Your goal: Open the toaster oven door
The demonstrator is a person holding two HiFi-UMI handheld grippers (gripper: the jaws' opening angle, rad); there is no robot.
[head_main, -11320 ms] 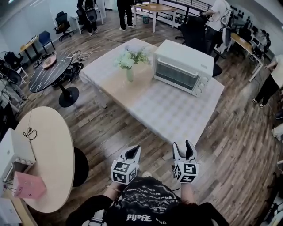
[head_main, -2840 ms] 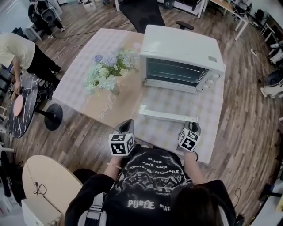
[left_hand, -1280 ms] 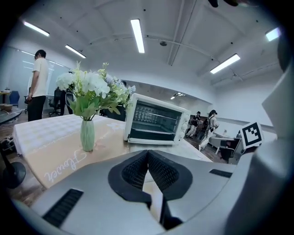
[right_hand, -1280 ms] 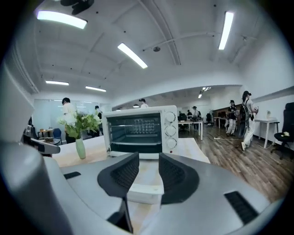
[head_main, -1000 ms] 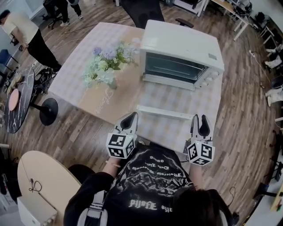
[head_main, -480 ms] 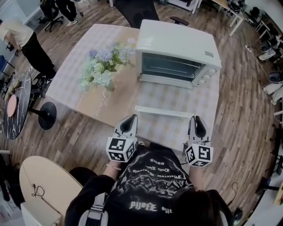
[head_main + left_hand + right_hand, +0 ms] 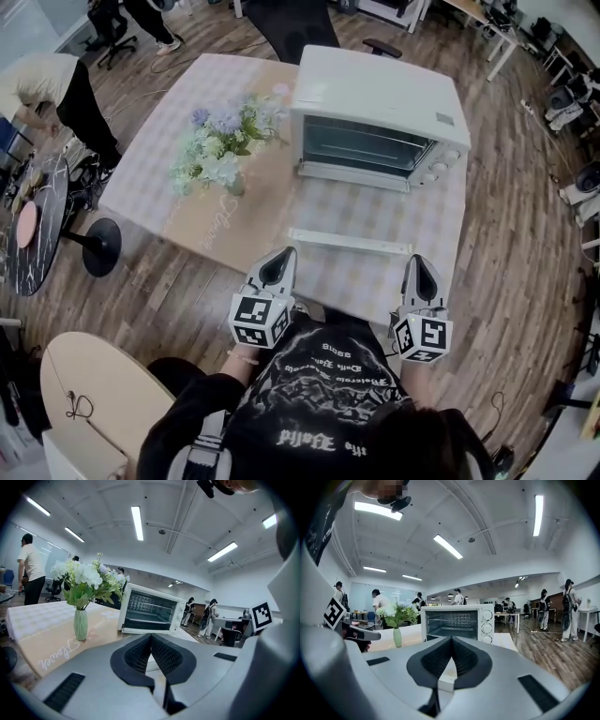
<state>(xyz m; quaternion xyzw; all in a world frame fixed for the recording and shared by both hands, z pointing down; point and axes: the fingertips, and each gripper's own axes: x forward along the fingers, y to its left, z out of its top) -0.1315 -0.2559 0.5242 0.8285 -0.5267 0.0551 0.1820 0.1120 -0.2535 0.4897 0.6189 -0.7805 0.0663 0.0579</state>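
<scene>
While the right gripper (image 7: 420, 262), just closed, and left gripper (image 7: 280, 255) sit clenched, the oven door (image 7: 349, 242) lies open.

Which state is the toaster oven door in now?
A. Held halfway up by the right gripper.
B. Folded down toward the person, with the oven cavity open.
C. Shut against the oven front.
B: the door lies folded down in front of the toaster oven, and the dark open cavity with its rack shows behind it.
</scene>
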